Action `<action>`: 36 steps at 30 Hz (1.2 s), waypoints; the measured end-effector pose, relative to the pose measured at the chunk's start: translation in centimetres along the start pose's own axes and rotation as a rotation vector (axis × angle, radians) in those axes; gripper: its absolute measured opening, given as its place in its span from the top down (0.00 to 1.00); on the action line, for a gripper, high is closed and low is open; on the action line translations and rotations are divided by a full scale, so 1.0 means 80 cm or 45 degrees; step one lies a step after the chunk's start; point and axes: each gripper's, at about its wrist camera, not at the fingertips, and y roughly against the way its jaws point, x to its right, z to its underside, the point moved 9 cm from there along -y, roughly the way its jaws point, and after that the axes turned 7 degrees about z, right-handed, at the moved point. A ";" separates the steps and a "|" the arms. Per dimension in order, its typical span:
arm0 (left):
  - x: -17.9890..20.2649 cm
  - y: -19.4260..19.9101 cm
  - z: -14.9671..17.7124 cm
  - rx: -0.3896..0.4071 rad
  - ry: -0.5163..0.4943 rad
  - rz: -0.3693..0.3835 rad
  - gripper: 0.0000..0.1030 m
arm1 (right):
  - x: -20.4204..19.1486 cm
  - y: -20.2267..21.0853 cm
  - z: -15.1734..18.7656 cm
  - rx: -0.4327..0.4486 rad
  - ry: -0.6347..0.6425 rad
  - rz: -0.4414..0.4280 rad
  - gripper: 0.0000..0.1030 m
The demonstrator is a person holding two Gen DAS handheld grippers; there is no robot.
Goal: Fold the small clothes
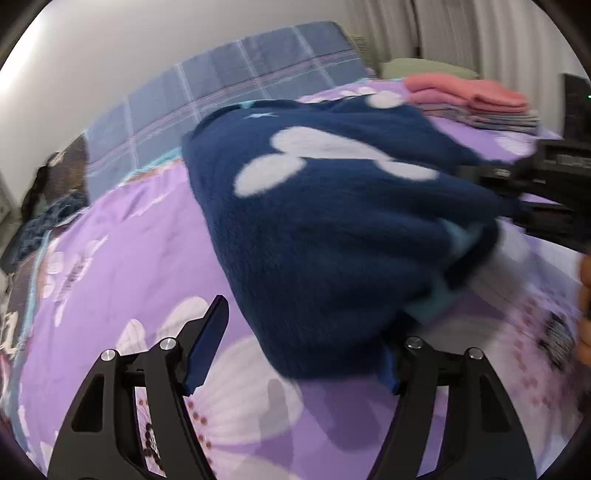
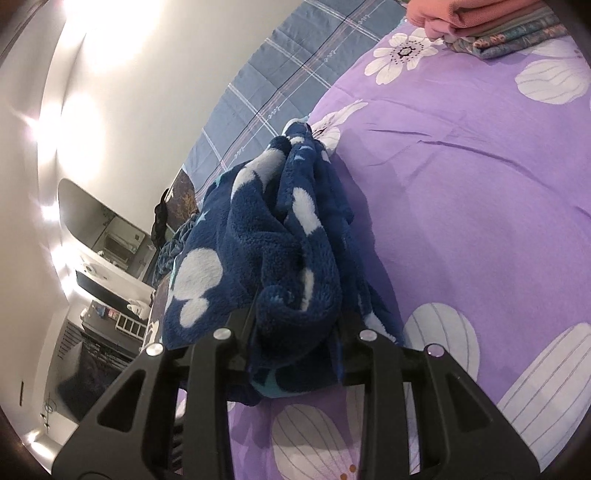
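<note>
A navy fleece garment [image 1: 332, 221] with white blotches lies bunched on the purple flowered bedsheet [image 1: 129, 240]. My left gripper [image 1: 299, 339] is open, with its jaws wide apart at the garment's near edge. Its left finger [image 1: 207, 339] stands bare over the sheet, while the fleece hangs over the right finger and hides most of it. My right gripper [image 2: 297, 321] is shut on a thick bunch of the same garment [image 2: 288, 240], and it also shows as a black frame, the right gripper [image 1: 535, 192], at the garment's right side.
A stack of folded clothes [image 1: 476, 99] with pink on top sits at the far right of the bed, the same stack of folded clothes [image 2: 480, 22] showing in the right wrist view. A blue plaid quilt [image 1: 258, 74] runs along the wall. Dark clothes [image 1: 48, 214] lie far left. A hand [image 1: 583, 295] shows at the right edge.
</note>
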 end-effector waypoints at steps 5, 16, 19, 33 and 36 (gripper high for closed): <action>-0.016 -0.001 0.011 -0.026 -0.081 -0.135 0.29 | 0.014 0.010 -0.007 0.042 -0.072 -0.004 0.82; -0.003 0.020 0.028 -0.002 -0.239 -0.114 0.31 | 0.020 -0.001 0.004 0.003 -0.012 0.034 0.77; -0.008 0.030 0.037 -0.016 -0.177 -0.060 0.36 | 0.021 -0.002 0.007 0.001 -0.023 0.023 0.75; -0.021 -0.012 0.040 -0.061 -0.004 -0.023 0.34 | 0.029 -0.009 0.011 -0.021 -0.023 0.046 0.72; -0.011 0.005 0.036 -0.044 -0.063 -0.036 0.36 | 0.029 -0.008 0.011 -0.010 -0.002 0.061 0.72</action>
